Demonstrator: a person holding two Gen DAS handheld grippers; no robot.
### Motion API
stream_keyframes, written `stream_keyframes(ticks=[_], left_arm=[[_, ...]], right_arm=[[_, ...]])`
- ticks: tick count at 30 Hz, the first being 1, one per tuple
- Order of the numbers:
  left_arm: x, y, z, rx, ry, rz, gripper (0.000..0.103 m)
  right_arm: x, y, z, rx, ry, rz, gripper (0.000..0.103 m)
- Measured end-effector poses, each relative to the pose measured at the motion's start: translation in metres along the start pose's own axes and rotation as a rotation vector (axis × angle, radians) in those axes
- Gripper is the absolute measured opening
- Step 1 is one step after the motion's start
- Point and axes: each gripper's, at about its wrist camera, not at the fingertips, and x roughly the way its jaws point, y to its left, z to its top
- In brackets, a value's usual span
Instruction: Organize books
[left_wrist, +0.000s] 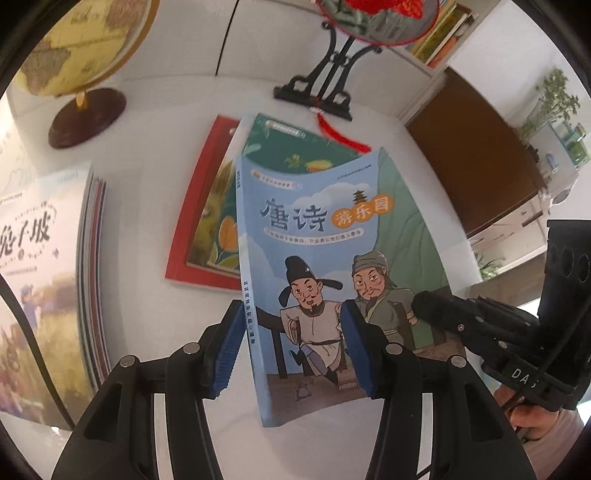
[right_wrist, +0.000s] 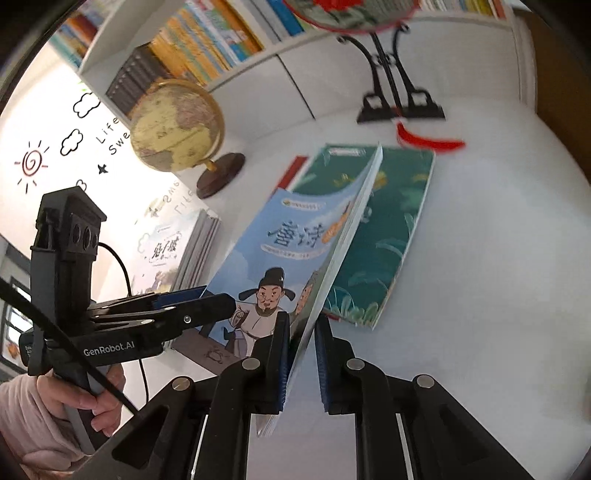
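Observation:
A blue picture book (left_wrist: 325, 229) with two cartoon men on its cover is raised off the white tabletop (right_wrist: 480, 258) and tilted. My left gripper (left_wrist: 291, 314) straddles its lower spine corner, one pad against the spine and the other on the cover. Seen from the right wrist, the left gripper (right_wrist: 212, 299) comes in from the left. My right gripper (right_wrist: 303, 321) pinches the blue book (right_wrist: 280, 236) edge-on at its page side; its black tip (left_wrist: 421, 304) shows at the right. Flat below lie a green book (right_wrist: 388, 229) and a red book (left_wrist: 199, 206).
A stack of upright books (left_wrist: 44, 258) leans at the left. A globe (right_wrist: 177, 125) and a black fan stand (right_wrist: 399, 103) with a red tassel stand at the back. Filled shelves (right_wrist: 207, 40) rise behind. A hand in a pink sleeve (right_wrist: 92, 398) holds the left gripper.

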Motion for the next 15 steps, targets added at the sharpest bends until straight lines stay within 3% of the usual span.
stream_keyframes(ticks=[15], left_arm=[[-0.042, -0.030, 0.025, 0.081, -0.077, 0.068, 0.049]], right_arm=[[-0.033, 0.019, 0.015, -0.035, -0.081, -0.002, 0.014]])
